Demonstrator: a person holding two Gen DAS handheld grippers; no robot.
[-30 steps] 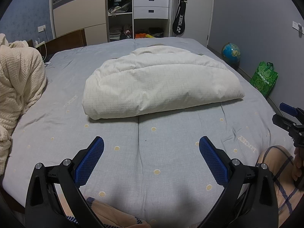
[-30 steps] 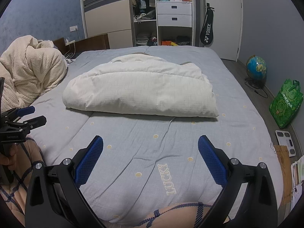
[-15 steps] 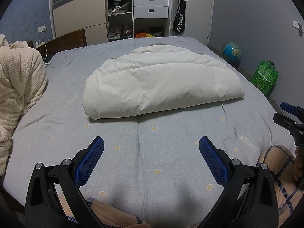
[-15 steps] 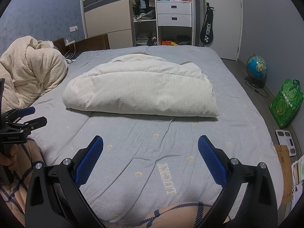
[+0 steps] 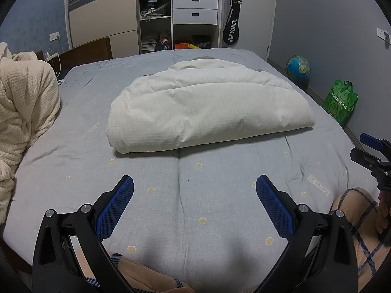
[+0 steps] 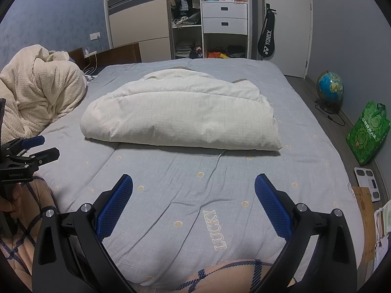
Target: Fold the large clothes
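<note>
A white quilted garment point(image 5: 207, 112) lies folded into a thick bundle in the middle of the grey bed point(image 5: 171, 195); it also shows in the right wrist view point(image 6: 180, 119). My left gripper point(image 5: 194, 188) is open and empty, held low over the near part of the bed, well short of the bundle. My right gripper point(image 6: 193, 186) is open and empty too, beside it. Each gripper shows at the edge of the other's view: the right gripper point(image 5: 371, 151), the left gripper point(image 6: 31, 151).
A cream knitted blanket point(image 6: 36, 95) is heaped at the bed's left side. A wardrobe with white drawers point(image 5: 195, 7) stands behind the bed. A globe point(image 6: 330, 85), a green bag point(image 6: 369, 131) and a scale point(image 6: 366, 183) are on the floor at right.
</note>
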